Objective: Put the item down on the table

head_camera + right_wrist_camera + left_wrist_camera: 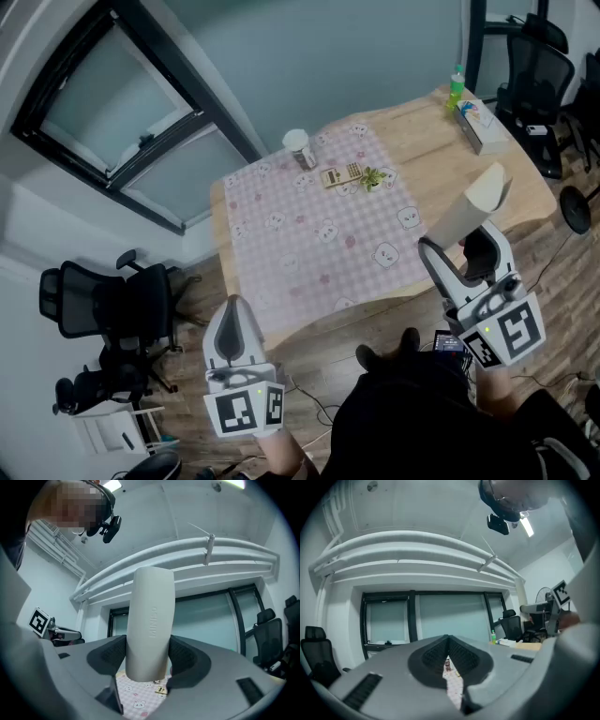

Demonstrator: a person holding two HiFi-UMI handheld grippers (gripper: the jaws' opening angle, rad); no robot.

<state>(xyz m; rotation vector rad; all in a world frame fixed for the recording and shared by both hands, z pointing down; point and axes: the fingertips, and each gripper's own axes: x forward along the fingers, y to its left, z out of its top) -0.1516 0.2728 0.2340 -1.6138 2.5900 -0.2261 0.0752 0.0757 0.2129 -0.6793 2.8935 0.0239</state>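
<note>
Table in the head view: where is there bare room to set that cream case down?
The near half of the pink cloth, this side of the calculator, is bare. So is the table wood between cloth and box. Crowded around cup, calculator and green sprig.

Even cool indoor light; ceiling lamp (527, 527) glares; gripper views fisheye, dark vignetted corners; soft shadows.
</note>
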